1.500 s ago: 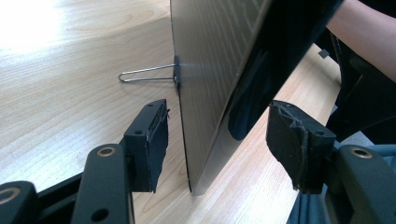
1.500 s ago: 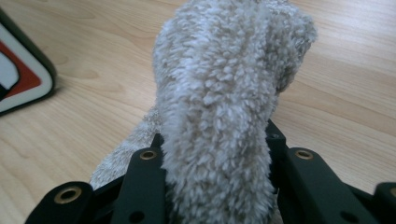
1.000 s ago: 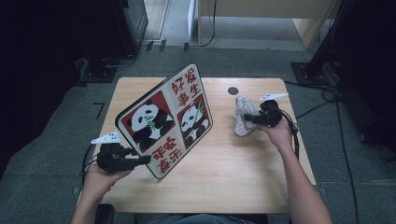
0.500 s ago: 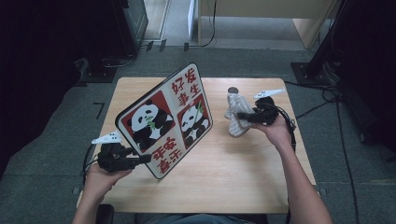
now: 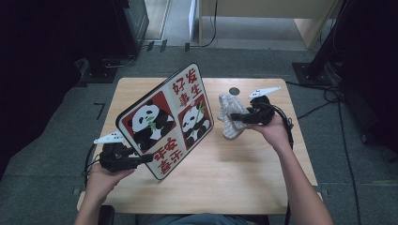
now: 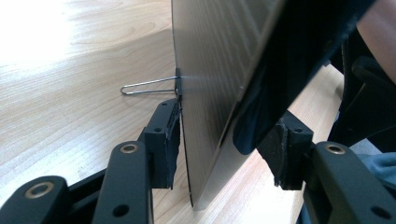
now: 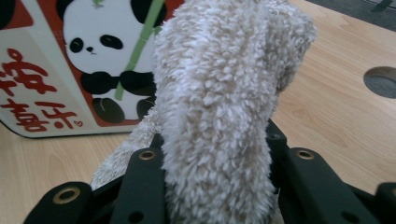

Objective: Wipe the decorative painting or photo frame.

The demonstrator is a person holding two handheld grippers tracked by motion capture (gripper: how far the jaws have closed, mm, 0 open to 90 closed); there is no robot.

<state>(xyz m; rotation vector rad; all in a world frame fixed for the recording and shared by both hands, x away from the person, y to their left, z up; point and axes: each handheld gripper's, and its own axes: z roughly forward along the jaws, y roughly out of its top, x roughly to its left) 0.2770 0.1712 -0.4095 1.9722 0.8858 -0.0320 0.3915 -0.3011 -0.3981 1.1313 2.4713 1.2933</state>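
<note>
A square panda board (image 5: 164, 122) with red Chinese characters stands tilted over the table's left half. My left gripper (image 5: 143, 158) holds its lower corner. In the left gripper view the board's edge (image 6: 210, 70) runs between the jaws of the gripper (image 6: 224, 144), which have just been closing, and both pads sit against it. My right gripper (image 5: 234, 117) is shut on a fluffy beige cloth (image 5: 228, 102), held above the table just right of the board. The cloth (image 7: 215, 93) bulges up between the jaws of the right gripper (image 7: 215, 154), with the panda picture (image 7: 70, 60) close behind.
The wooden table (image 5: 234, 178) has a round cable hole (image 5: 234, 91) near its far edge, also seen as a hole (image 7: 380, 81) beyond the cloth. A wire clip (image 6: 149, 86) sticks out from the board's edge. Dark floor and cables surround the table.
My right gripper has lifted the cloth and carried it left, closer to the board. The left hand and the board have stayed where they were.
</note>
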